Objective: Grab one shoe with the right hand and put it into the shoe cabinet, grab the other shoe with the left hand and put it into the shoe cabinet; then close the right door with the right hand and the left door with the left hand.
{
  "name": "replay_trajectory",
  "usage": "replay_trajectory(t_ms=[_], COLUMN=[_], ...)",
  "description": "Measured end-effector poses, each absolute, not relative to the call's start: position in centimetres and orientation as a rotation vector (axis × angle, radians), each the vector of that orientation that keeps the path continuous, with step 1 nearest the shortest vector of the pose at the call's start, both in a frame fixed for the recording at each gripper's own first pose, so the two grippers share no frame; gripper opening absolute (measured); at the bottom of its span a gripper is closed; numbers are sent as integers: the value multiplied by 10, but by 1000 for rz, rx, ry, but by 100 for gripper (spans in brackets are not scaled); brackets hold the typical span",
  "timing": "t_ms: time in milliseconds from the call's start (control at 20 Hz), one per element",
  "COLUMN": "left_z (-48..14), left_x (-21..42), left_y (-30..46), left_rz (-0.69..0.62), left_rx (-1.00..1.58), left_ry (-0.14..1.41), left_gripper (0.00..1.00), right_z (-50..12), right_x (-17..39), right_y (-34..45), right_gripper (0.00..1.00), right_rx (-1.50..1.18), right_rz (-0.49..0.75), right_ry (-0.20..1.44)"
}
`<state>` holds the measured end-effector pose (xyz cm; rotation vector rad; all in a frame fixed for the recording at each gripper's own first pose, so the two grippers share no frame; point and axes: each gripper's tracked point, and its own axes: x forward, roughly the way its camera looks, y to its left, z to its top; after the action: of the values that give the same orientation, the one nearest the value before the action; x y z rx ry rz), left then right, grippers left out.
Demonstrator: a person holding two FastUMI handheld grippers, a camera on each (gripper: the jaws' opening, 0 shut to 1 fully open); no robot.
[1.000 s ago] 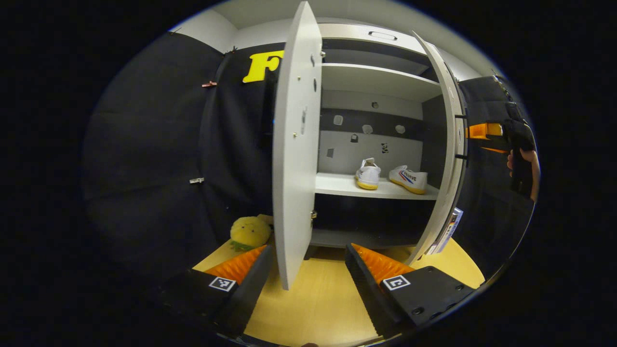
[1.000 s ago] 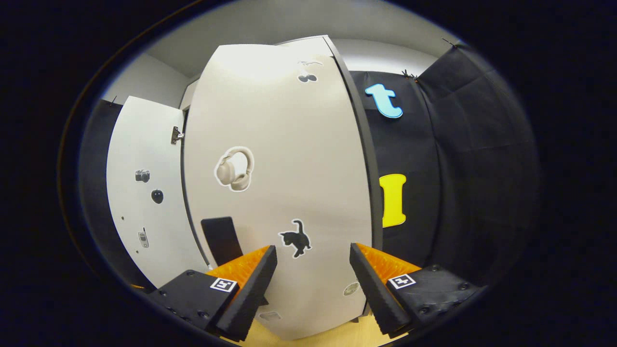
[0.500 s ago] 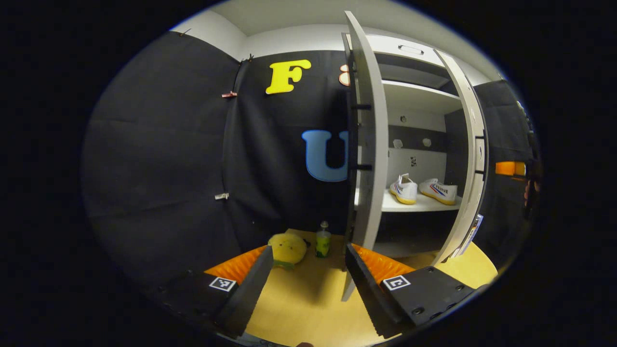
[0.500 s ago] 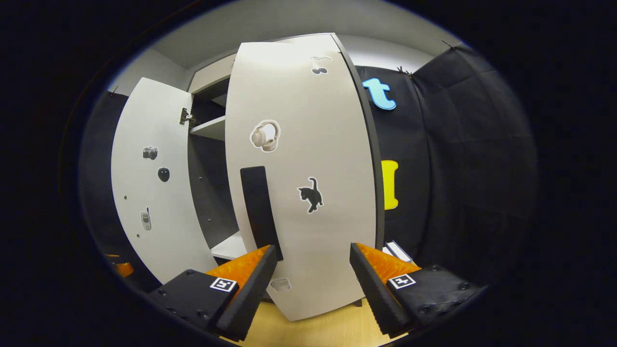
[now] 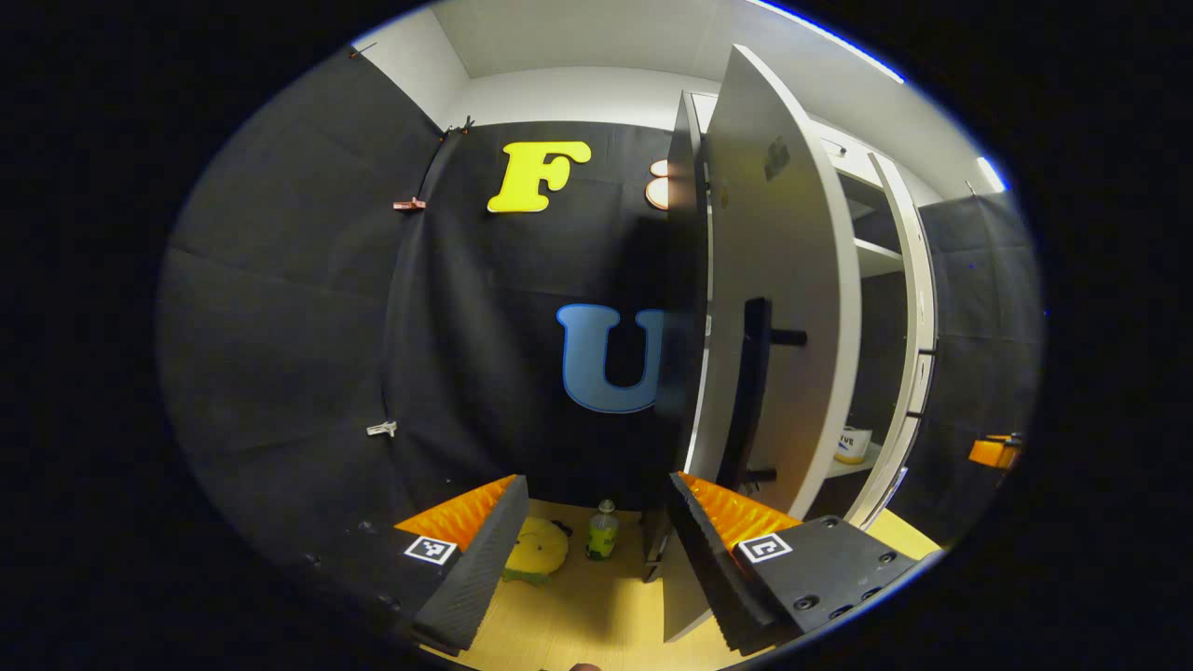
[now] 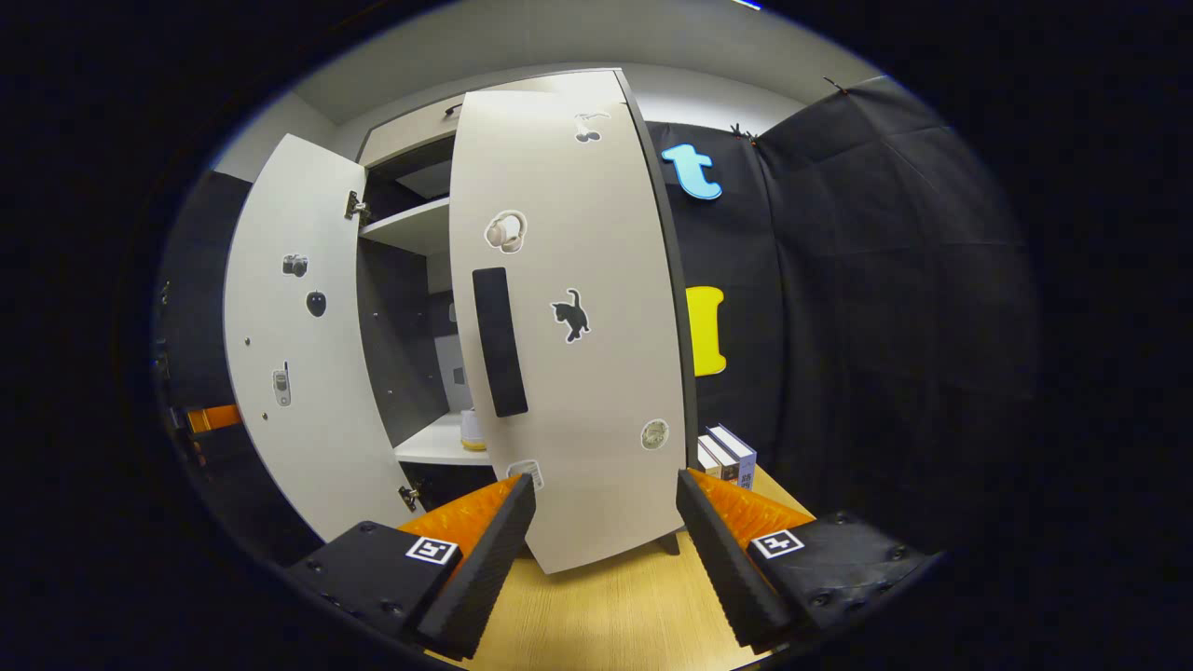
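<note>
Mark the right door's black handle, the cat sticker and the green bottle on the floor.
black handle (image 6: pixel 500 341), right gripper view, middle of the bar.
cat sticker (image 6: pixel 570 315), right gripper view, the cat's body.
green bottle (image 5: pixel 602 532), left gripper view, its labelled body.

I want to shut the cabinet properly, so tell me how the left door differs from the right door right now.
In the right gripper view, the left door shows its inner face with hinges, while the right door shows its outer face with a black handle. The left door has camera and phone stickers, the right door headphones and a cat. Both are pale, tall and ajar.
</note>
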<state>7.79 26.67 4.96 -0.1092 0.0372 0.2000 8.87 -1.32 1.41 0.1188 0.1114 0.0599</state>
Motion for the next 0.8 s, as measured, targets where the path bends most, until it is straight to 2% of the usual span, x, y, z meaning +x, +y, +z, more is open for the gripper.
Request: replay_trajectory(t_ms=[350,550,650,800], left_z=[80,85,91,82], left_x=[126,130,133,133], left_y=[267,258,249,223], left_rz=[87,53,44,6], left_rx=[-98,-52,5,-34], left_ry=[14,22,22,51], left_gripper=[94,93,89,89], right_z=[5,-2,-5,-5], right_x=[65,66,68,68], right_y=[-24,-25,-26,-30], right_gripper=[98,98,98,98], right_rx=[101,105,109,116], right_rz=[25,20,21,13], right_ry=[136,149,165,170])
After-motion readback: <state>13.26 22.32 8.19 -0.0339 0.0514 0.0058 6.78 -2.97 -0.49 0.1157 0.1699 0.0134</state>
